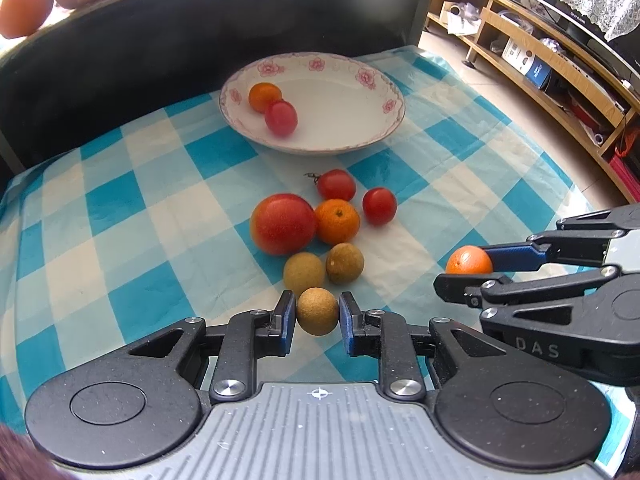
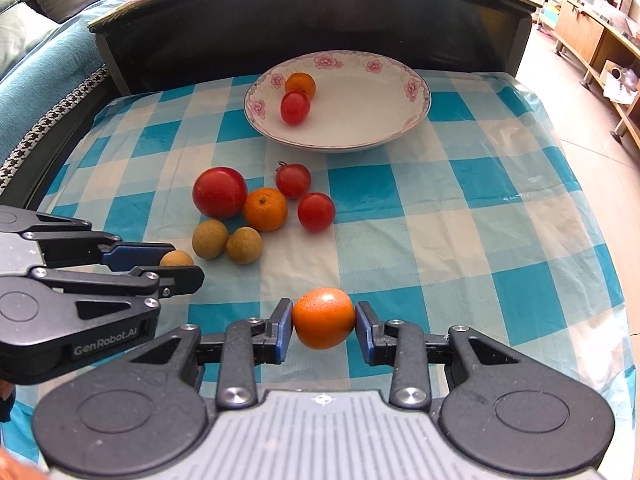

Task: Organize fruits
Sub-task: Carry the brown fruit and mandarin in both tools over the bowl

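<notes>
Both fingers (image 1: 317, 316) (image 2: 323, 324) downward, apparently clamped.

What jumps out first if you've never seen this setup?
Two black grippers each pinch a fruit above the blue-and-white checked cloth: the left gripper a small tan round fruit, the right gripper an orange mandarin. Beyond them sits a white floral-rimmed bowl.

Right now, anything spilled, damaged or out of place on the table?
Nothing spilled or damaged. The bowl sits upright with two fruits inside; six more lie loose on the checked cloth. Left gripper holds a longan, right gripper an orange.
</notes>
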`<state>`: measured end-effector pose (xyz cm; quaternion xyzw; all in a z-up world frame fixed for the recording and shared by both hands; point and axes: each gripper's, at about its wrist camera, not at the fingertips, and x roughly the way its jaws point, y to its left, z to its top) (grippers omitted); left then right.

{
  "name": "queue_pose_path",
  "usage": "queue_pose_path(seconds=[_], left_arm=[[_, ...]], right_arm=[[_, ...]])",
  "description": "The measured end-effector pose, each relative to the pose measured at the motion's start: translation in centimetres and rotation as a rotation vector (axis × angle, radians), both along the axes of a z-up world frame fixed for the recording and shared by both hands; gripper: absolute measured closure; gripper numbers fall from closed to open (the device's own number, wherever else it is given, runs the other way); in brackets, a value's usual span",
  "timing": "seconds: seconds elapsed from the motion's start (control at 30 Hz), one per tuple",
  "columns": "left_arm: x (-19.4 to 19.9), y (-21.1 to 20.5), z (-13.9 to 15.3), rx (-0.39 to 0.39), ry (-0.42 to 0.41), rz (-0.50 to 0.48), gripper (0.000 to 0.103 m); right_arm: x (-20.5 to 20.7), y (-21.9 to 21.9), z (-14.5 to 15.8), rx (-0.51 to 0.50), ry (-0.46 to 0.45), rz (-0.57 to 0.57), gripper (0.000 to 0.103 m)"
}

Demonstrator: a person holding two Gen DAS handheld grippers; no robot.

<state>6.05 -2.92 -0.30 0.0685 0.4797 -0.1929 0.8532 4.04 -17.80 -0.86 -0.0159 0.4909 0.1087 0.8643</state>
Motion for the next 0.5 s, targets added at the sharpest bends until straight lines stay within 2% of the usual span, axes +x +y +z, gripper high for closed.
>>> queue_pose_path(seconds=[0.5], left_arm=[[1.0,-0.9,1.3,-0.023,-0.038,-0.014,0.073]], right_arm=[[0.7,0.1,1.0,0.021,-0.030,-0.015,0.066]])
